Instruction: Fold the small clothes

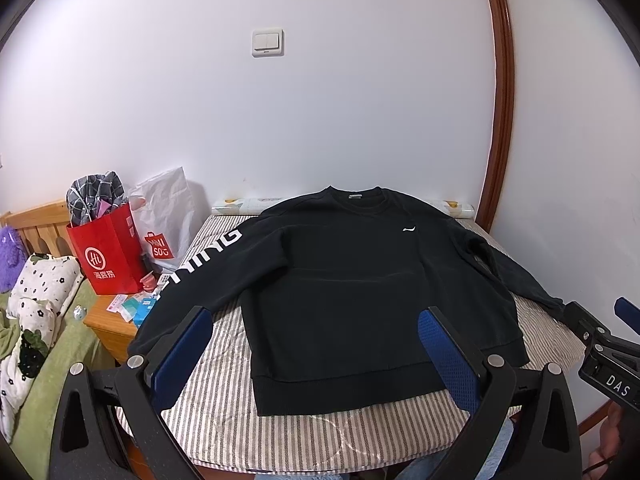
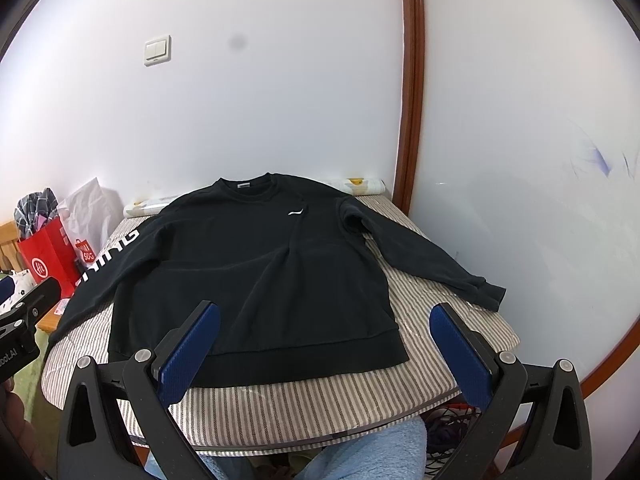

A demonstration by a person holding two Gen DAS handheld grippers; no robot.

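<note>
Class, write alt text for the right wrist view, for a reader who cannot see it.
A black sweatshirt lies flat and unfolded, sleeves spread, on a striped table against a white wall. The open right gripper hovers near its hem, holding nothing; the left gripper shows at the left edge.

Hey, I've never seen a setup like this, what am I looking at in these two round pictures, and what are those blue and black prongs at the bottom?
There is no robot here. A person holds a handheld gripper in each hand, and each gripper carries a wide-angle camera looking forward along its two fingers, which is why the pictures look round and bent.

One picture comes from the left gripper, the other from the right gripper. The prongs are each gripper's fingers, black with blue pads. Both grippers are open and hold nothing.

Ahead of them a black sweatshirt lies flat, front up, sleeves spread out, on a striped surface. It is not yet folded. To the left stand a red bag and a white bag. The right gripper also shows at the left picture's right edge.
</note>
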